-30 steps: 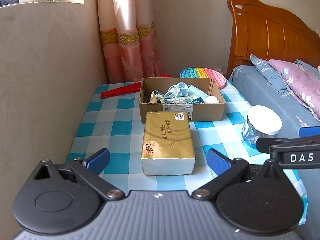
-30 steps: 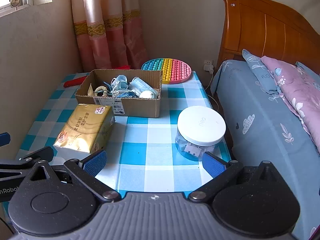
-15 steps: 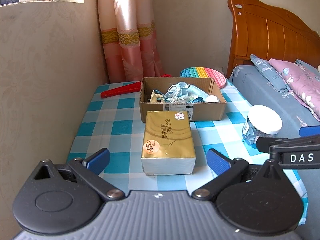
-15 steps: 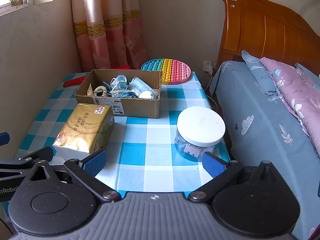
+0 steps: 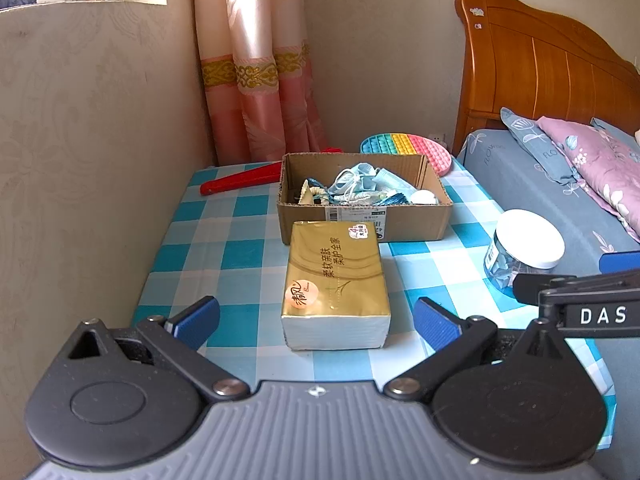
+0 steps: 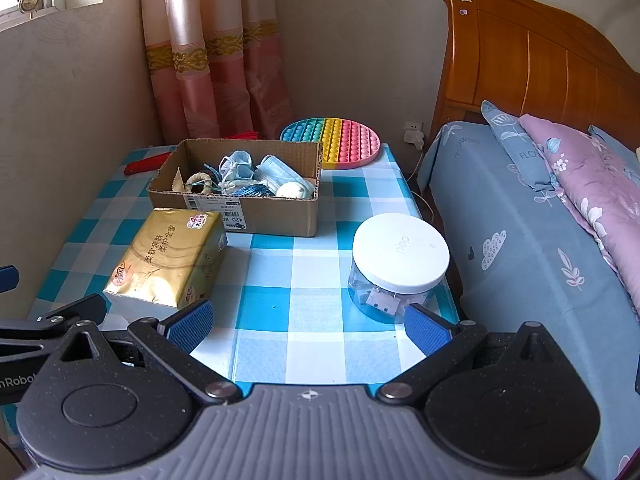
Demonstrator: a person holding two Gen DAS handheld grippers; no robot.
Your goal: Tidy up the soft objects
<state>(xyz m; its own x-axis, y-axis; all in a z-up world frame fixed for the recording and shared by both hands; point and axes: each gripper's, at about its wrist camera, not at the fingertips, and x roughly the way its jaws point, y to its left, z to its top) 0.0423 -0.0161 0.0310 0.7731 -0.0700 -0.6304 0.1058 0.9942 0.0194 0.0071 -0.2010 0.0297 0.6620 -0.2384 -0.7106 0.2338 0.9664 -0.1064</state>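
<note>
Both claws, left claw (image 5: 316, 320) and right claw (image 6: 308, 326), hover spread wide.

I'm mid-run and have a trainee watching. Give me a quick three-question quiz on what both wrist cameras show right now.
1. True or false: the gold tissue pack lies inside the cardboard box.
2. Which thing stands nearest the right gripper? A) the clear jar with white lid B) the rainbow pop mat C) the red object
3. Fill in: both the left gripper and the right one stand ____, holding nothing.

Key
1. False; it lies on the checked tablecloth, in front of the box.
2. A
3. open
</note>
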